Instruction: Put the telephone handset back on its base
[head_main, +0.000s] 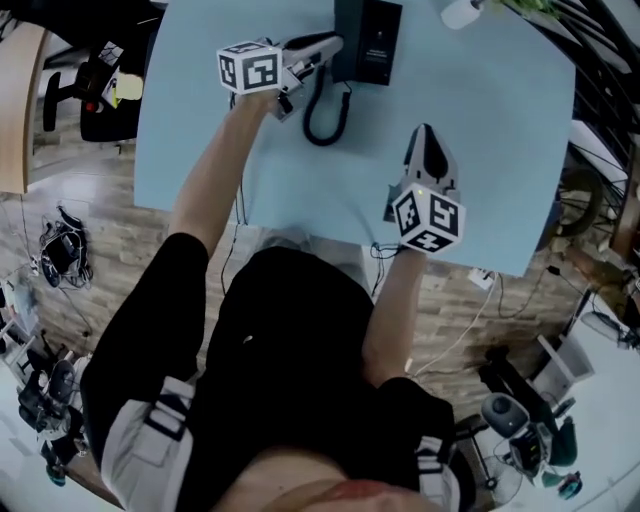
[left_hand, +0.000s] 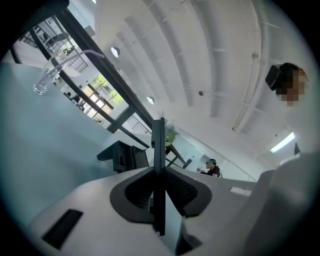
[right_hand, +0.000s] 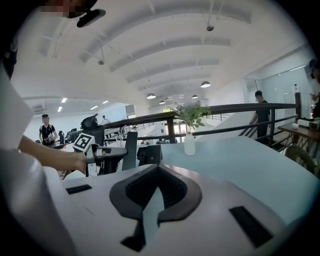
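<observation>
The black telephone base stands at the far middle of the light blue table. Its coiled cord loops toward me from its left side. My left gripper reaches in from the left and is shut on the dark handset, which sits along the base's left side; whether it rests there I cannot tell. In the left gripper view a thin black edge of the handset stands between the jaws of that gripper, with the base behind. My right gripper hovers shut and empty nearer me; its jaws point at the base.
A white vase with a plant stands at the table's far right, and a clear glass vase shows near it. Office chairs and cable clutter lie on the floor left. People stand in the background.
</observation>
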